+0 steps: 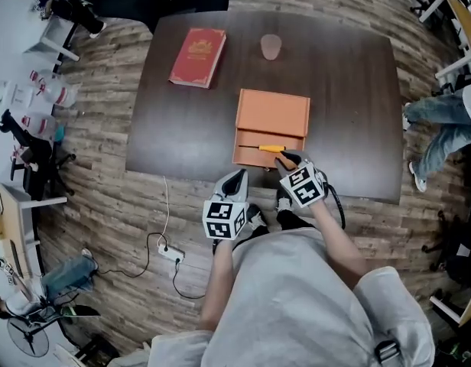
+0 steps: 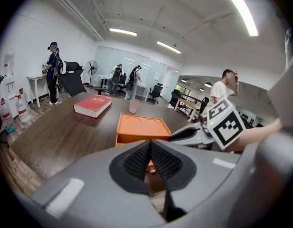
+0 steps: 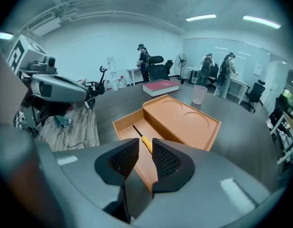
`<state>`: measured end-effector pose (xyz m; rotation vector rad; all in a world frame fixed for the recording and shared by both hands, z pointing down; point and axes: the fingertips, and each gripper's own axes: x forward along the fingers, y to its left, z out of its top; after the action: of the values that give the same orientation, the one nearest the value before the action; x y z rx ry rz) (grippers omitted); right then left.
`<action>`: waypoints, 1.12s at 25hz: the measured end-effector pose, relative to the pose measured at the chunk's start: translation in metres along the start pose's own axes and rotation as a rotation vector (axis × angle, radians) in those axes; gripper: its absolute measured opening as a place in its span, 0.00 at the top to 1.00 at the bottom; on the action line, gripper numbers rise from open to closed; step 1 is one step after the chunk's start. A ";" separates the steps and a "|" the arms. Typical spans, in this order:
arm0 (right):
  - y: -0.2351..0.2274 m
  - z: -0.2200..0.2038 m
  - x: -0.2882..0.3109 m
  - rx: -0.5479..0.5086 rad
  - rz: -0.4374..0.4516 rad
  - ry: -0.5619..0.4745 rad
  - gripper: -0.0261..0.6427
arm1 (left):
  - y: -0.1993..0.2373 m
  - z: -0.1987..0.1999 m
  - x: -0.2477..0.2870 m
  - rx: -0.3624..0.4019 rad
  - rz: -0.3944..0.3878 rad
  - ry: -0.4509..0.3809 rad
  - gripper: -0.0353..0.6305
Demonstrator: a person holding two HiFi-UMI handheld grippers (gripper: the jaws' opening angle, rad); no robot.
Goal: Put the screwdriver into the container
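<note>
The orange container sits mid-table with its front drawer pulled out toward me. The screwdriver, yellow handle and thin dark shaft, lies in the drawer; the right gripper view shows it pointing away to the left. My right gripper hovers at the handle's end, open by a narrow gap, the handle tip showing between its fingertips. My left gripper hangs shut and empty just off the table's near edge, left of the drawer, pads touching.
A red book and a pale cup stand at the table's far side. A power strip with cable lies on the floor to my left. A seated person's legs are off the table's right end.
</note>
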<state>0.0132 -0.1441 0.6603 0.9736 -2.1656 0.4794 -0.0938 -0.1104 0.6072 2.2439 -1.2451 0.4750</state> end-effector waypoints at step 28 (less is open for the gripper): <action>0.013 0.004 -0.032 0.137 -0.009 -0.172 0.93 | -0.023 -0.016 0.013 0.051 -0.061 0.061 0.87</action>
<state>0.0163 -0.1220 0.6336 1.1353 -2.3045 0.5637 -0.0678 -0.0993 0.6207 2.2848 -1.1429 0.5541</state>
